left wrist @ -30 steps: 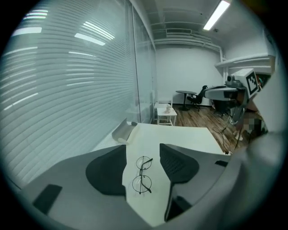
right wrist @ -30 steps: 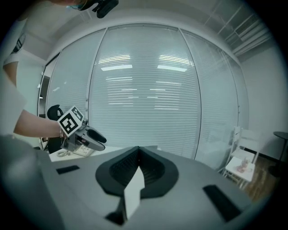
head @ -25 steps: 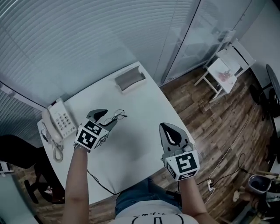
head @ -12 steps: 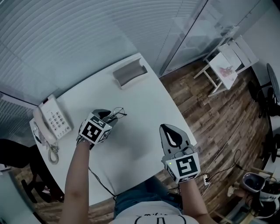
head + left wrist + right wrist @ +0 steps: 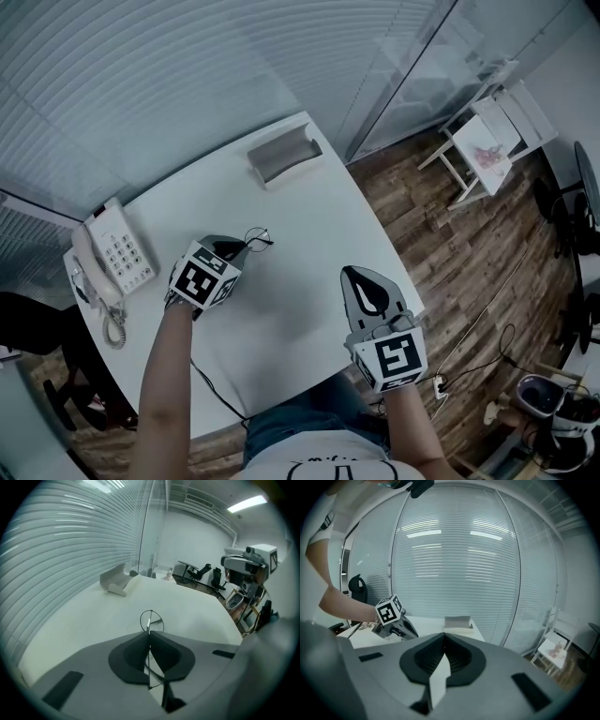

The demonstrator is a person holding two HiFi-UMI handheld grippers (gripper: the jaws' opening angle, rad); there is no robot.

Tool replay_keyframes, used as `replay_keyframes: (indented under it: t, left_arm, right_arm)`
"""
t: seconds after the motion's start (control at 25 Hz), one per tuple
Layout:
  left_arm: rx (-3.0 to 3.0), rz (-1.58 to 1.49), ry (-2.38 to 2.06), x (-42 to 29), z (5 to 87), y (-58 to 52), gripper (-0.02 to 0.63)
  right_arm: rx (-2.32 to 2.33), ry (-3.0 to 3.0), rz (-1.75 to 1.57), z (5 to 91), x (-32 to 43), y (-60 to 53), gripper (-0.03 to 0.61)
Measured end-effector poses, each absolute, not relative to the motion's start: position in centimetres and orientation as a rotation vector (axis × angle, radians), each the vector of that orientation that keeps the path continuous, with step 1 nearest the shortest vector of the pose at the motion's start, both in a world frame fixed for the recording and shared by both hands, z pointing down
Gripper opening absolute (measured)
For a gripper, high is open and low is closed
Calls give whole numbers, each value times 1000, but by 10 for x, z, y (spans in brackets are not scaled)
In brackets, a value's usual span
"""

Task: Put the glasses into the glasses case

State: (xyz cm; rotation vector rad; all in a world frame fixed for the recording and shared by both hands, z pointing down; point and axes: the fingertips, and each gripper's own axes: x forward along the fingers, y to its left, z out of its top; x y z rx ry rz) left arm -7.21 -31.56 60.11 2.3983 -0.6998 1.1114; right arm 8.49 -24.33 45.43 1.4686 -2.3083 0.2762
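Note:
Thin wire-rimmed glasses (image 5: pixel 257 238) lie on the white table (image 5: pixel 309 234), left of its middle. My left gripper (image 5: pixel 241 247) is shut on the glasses. In the left gripper view one round lens (image 5: pixel 152 620) sticks out past the left gripper's (image 5: pixel 149 633) tips and the other sits between the jaws. The open grey glasses case (image 5: pixel 284 157) rests at the table's far edge; its pale shell (image 5: pixel 117 581) is ahead and to the left in the left gripper view. My right gripper (image 5: pixel 355 273) hovers over the table's right front corner, shut, with nothing in it (image 5: pixel 444 635).
A white desk phone (image 5: pixel 117 259) with a coiled cord stands at the table's left end. Window blinds run behind the table. A white chair (image 5: pixel 483 141) stands on the wooden floor to the right. A cable hangs off the front edge.
My left gripper came down over the glasses and its jaws closed on them. The right gripper sank slightly and stayed shut.

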Motion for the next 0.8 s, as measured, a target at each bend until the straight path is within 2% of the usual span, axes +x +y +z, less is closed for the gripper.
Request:
replay_keyframes:
  t: [0.28, 0.8]
  left_arm:
    - [2424, 1099, -803, -75, 572, -319, 21]
    - [2554, 1087, -1062, -52, 458, -330, 21]
  right_arm:
    - [1446, -2355, 243, 442, 92, -244, 11]
    - [1425, -2502, 151, 385, 136, -260, 11]
